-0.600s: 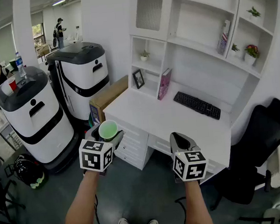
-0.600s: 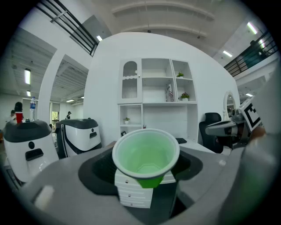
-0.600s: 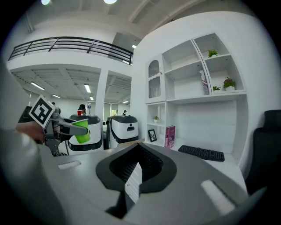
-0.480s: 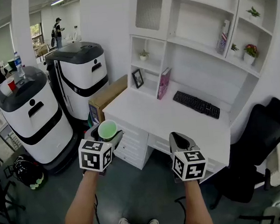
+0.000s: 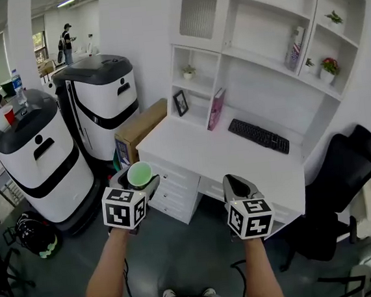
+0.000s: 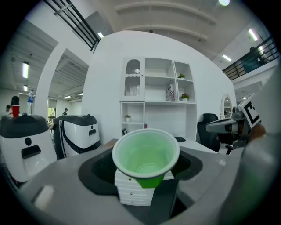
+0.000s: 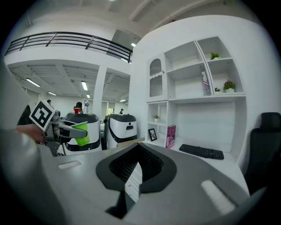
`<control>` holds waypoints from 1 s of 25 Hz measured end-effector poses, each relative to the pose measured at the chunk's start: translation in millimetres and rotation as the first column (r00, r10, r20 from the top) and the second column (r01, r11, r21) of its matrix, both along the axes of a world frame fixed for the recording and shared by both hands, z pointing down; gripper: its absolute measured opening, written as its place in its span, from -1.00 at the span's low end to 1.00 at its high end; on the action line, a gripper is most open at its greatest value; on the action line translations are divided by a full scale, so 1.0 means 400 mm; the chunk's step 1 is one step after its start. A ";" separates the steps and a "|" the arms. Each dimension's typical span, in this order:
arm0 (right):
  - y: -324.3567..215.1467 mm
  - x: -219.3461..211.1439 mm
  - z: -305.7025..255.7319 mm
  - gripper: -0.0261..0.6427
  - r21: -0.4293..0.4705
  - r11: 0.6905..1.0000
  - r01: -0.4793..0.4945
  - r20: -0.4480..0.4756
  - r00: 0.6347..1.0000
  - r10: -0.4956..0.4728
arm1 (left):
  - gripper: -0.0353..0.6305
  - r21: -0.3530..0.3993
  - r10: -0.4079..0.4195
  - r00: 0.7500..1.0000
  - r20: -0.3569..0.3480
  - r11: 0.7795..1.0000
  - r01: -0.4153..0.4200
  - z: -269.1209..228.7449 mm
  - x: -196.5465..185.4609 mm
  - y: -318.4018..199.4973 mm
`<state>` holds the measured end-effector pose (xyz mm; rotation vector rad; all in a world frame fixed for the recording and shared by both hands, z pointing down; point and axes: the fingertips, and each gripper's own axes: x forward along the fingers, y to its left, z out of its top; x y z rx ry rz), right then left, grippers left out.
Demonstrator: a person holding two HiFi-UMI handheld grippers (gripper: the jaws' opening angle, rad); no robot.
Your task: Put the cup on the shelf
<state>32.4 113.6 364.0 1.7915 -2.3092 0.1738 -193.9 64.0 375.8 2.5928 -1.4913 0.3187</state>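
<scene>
The left gripper [image 5: 136,183] is gripping a light green plastic cup [image 6: 145,154] upright between its fingers, holding it in the air before the front edge of the white desk [image 5: 202,154], well apart from the white shelf unit [image 5: 254,48] above. The right gripper [image 5: 236,184] is hovering alongside, its fingers closed together on nothing. A black keyboard [image 5: 259,137] is lying on the desk.

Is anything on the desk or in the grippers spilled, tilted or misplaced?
Nothing stands out. The green cup is roughly upright and empty in the left gripper, the keyboard lies flat on the desk, and nothing is spilled.
</scene>
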 end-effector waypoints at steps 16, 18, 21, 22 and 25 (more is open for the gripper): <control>-0.090 -0.010 0.026 -0.86 -0.012 1.000 -0.010 0.002 1.000 0.010 | 0.16 -0.008 0.013 1.000 -0.006 1.000 -0.013 0.025 -0.016 -0.094; -0.118 -0.004 0.027 -0.86 -0.007 1.000 -0.009 0.005 1.000 0.009 | 0.16 -0.006 0.016 1.000 -0.001 1.000 -0.016 0.026 -0.009 -0.121; -0.173 0.008 0.033 -0.86 -0.005 1.000 -0.004 0.016 1.000 0.004 | 0.16 -0.005 0.012 1.000 0.008 1.000 -0.011 0.027 0.002 -0.173; -0.193 0.014 0.036 -0.86 -0.005 1.000 -0.003 0.020 1.000 0.003 | 0.16 -0.006 0.010 1.000 0.013 1.000 -0.010 0.027 0.008 -0.193; -0.260 0.040 0.044 -0.86 -0.007 1.000 -0.001 0.033 0.999 0.001 | 0.15 -0.007 0.008 1.000 0.027 1.000 -0.008 0.027 0.032 -0.256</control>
